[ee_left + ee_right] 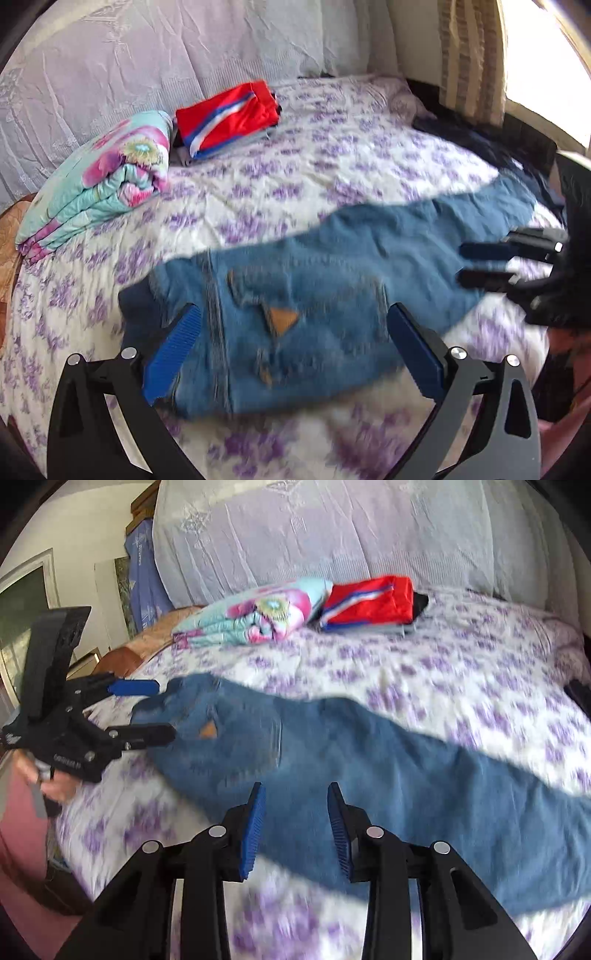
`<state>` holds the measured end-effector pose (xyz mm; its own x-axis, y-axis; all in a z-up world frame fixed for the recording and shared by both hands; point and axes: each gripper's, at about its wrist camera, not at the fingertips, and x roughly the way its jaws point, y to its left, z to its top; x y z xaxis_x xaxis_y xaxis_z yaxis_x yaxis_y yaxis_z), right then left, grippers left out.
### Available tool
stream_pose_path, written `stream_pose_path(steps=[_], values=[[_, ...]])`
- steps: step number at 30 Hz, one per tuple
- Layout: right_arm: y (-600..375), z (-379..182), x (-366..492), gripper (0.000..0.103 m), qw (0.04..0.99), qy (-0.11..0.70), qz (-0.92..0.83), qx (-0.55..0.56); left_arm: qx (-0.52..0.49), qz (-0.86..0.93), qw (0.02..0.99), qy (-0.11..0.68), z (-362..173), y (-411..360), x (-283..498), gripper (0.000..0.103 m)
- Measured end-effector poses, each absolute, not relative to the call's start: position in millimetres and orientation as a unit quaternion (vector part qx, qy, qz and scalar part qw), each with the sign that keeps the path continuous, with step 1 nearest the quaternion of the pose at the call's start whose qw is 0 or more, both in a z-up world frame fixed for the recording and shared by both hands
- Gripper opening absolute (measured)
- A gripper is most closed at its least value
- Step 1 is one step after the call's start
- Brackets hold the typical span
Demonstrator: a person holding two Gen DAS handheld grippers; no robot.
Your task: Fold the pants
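Note:
Blue jeans (pixel 314 291) lie flat across the bed, folded lengthwise, waist toward the left gripper and legs running right (pixel 406 775). A brown patch (pixel 282 319) shows near the waist. My left gripper (pixel 291 343) is open wide, its blue pads hovering over the waist end; it also shows in the right wrist view (pixel 162 710). My right gripper (pixel 295 823) is open above the thigh part of the jeans; it also shows in the left wrist view (pixel 469 264). Neither holds cloth.
The bed has a white sheet with purple flowers (pixel 295 177). A folded floral quilt (pixel 99 177) and a stack of folded clothes topped with red (pixel 229 118) sit at the headboard side. Dark clothes (pixel 480 147) lie by the curtain.

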<state>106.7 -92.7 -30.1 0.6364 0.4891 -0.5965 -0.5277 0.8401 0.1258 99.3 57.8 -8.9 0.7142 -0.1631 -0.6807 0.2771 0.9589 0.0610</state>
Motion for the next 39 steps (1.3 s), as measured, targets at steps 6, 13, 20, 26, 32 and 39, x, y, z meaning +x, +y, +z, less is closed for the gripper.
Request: stream_pose_path(steps=[6,13,20,26,32,39], values=[[-58.0,-70.8,136.3,0.048,0.881,0.378,0.268,-0.092,0.070,-0.069,0.894,0.437,-63.8,69.2,141.5,0.098],[-104.6,-44.0,149.7,0.048,0.903,0.358,0.234,-0.035,0.038,-0.105,0.909,0.402,-29.9,52.4,132.1,0.098],[-121.8,-62.9,175.5,0.046,0.881,0.390,0.255,-0.088,0.060,-0.096,0.887,0.448,-71.1,25.7,156.3,0.098],[-252.6,-57.6,195.6,0.047,0.896,0.395,0.175,-0.104,0.050,-0.100,0.891,0.439,-71.6,29.7,149.9,0.098],[-375.3,-54.5,190.9,0.067,0.916,0.392,0.040,-0.083,0.050,-0.100,0.894,0.435,-72.5,31.5,151.0,0.098],[-346.5,-31.7,140.7,0.055,0.940,0.329,0.087,-0.013,0.050,-0.099,0.895,0.433,-72.3,31.2,150.2,0.098]])
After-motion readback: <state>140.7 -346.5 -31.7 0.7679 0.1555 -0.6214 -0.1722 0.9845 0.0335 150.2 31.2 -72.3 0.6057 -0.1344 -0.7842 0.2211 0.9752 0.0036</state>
